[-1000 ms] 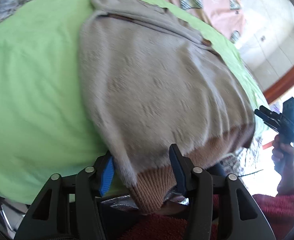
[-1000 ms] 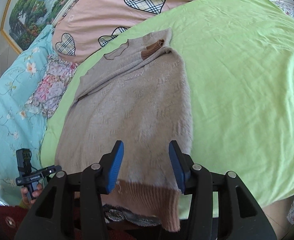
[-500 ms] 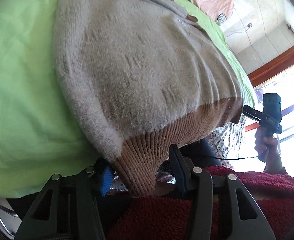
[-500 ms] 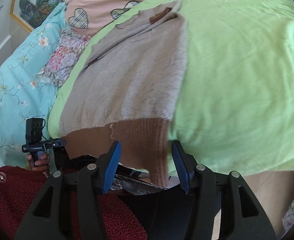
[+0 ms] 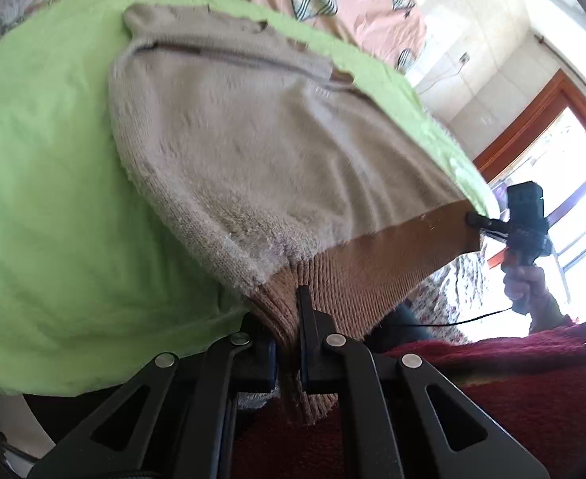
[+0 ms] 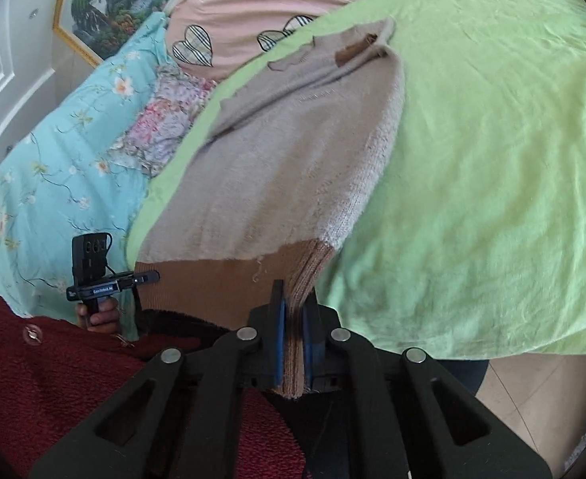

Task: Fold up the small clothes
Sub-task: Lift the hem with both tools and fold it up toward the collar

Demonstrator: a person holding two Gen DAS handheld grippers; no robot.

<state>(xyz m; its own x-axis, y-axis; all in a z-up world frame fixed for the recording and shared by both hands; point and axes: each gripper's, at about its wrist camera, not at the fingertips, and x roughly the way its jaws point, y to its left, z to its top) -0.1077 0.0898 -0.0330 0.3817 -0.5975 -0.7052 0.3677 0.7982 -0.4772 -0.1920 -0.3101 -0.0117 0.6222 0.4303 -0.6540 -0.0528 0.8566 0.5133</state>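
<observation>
A beige knit sweater (image 5: 261,139) with a brown ribbed hem (image 5: 373,275) lies on a green bed sheet (image 5: 53,199), its sleeves folded in near the collar. My left gripper (image 5: 291,319) is shut on the hem's left corner at the bed's near edge. My right gripper (image 6: 293,311) is shut on the hem's right corner (image 6: 305,271). The sweater (image 6: 293,151) stretches away from both grippers, its hem lifted and pulled taut between them. Each gripper shows in the other's view: the right one (image 5: 520,215), the left one (image 6: 93,271).
A pink quilt with plaid hearts (image 6: 253,0) lies behind the sweater. A light blue floral quilt (image 6: 65,159) lies to the left. The person's red sweater (image 6: 33,379) is close below the grippers. A tiled floor (image 6: 532,391) shows beyond the bed edge.
Both grippers went from open around the hem corners to shut on them. The hem now rises off the bed edge, taut between them.
</observation>
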